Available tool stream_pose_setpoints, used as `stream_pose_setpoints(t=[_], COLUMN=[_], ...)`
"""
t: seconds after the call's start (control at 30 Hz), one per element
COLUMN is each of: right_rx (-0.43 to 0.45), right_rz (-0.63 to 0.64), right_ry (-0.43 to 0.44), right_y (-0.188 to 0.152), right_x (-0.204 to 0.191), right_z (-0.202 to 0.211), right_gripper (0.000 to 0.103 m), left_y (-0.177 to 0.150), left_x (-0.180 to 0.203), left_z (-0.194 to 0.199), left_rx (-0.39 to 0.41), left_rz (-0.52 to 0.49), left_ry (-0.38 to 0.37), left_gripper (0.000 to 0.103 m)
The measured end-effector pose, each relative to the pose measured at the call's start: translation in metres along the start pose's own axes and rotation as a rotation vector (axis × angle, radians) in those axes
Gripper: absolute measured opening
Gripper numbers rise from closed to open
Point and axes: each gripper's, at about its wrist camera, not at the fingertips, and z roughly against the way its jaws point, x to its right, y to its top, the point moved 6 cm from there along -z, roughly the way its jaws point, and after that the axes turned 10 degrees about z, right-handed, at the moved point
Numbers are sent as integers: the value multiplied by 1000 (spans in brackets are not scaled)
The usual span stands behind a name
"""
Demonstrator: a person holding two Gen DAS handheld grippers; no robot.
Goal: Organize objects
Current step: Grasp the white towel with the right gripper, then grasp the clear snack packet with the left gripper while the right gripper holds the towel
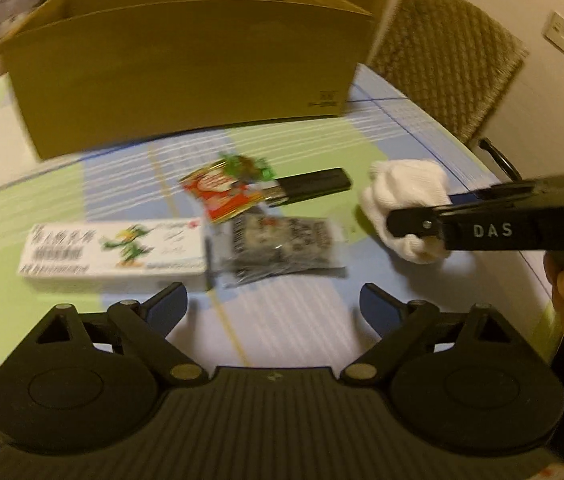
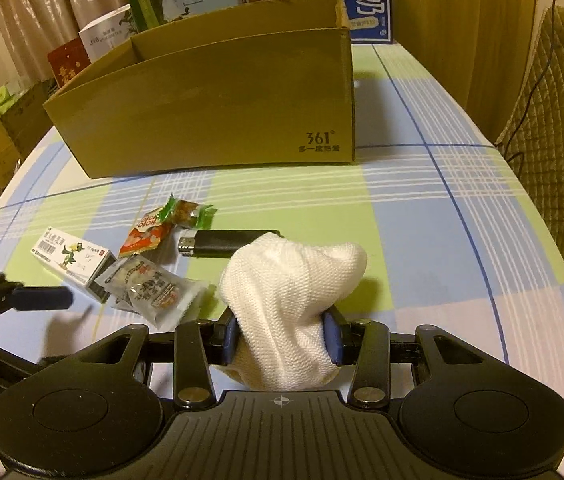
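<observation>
White and soft, one rolled-up sock (image 2: 293, 300) is sitting between the two blue pads (image 2: 333, 340) of the right gripper (image 2: 282, 338), and the pads are squeezing it tight on both sides. It is bulging up above the claw, over the checked tablecloth (image 2: 421, 240) in blue, green and white. In the left wrist view the same sock is showing at the tip of the right gripper, to the right of the little pile of things. The left gripper (image 1: 274, 304) is holding nothing, and its two fingers are spread wide apart above the cloth. One brown cardboard box (image 2: 210, 108) is standing at the back of the table with its top open. In front of it five small things are lying close together. One white medicine box (image 2: 76, 262) with a green bird on it is lying at the left. One clear snack packet (image 2: 154, 286) with dark print is touching its right end. One red and white snack packet (image 2: 144, 236) is lying behind those, and one small candy (image 2: 190, 212) with green twisted ends is just behind it. One black lighter (image 2: 226, 243) with a silver end is lying on its side, partly hidden behind the sock. One padded chair (image 2: 553, 152) is standing at the right side of the table. Several printed cartons (image 2: 365, 4) are standing behind the cardboard box.
</observation>
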Motion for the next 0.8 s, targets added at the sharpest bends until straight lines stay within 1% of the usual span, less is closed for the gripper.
stream_pose_setpoints(t=[0.07,0.13,0.37,0.43,0.5,0.6,0.8], right_rx=[0,2,12,16,22,28,35], right_rz=[0,2,-26,-41,-55,-76,-96], right_ry=[4,5,2,-10,-21,-34,-46], right_y=[0,0,0,1,1,1,1], right_x=[0,1,5,8,12,17,23], right_z=[-1,-1,-1,1,2,4,6], right_gripper=[40,40,40,40,40,40,40], left_y=[1,4,13,13,14,14,14], left_x=[2,3,6,10,14,15,20], left_z=[-9,-16,-37,-40,-38,-40,-46], left_rx=[-8,-11,-5,-14,-5,9,65], left_rz=[-43,-63,-111,-109,-90,-8,99], left_ry=[7,9,-8,6,13,41,140], left_gripper=[91,91,92,92,95,98,99])
